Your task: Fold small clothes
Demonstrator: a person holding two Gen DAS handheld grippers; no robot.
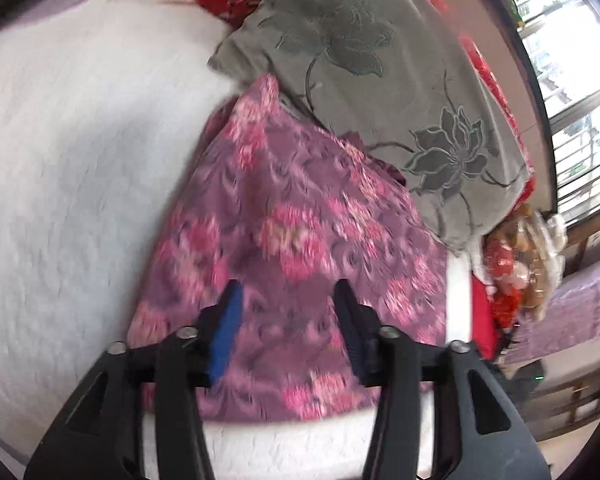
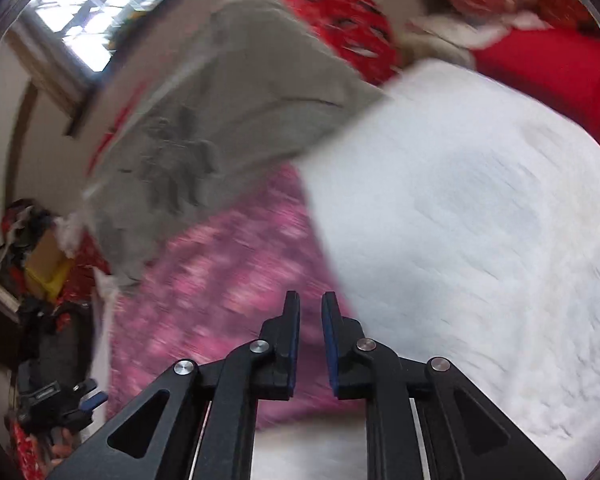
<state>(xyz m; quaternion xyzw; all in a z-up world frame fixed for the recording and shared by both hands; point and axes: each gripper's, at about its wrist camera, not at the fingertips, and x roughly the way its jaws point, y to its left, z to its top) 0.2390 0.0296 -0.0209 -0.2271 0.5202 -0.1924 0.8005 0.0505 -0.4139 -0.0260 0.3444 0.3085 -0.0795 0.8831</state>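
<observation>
Lying flat on the white bed, a pink floral garment, its far end tucked under a grey flowered pillow. Hovering just above the garment's near end, left claw, released, jaws wide, nothing between them. Beside the garment's right edge, right claw, jaws slightly parted, empty. Long axis running away from both claws toward the pillow; left claw likely nearer for the coming fold.
</observation>
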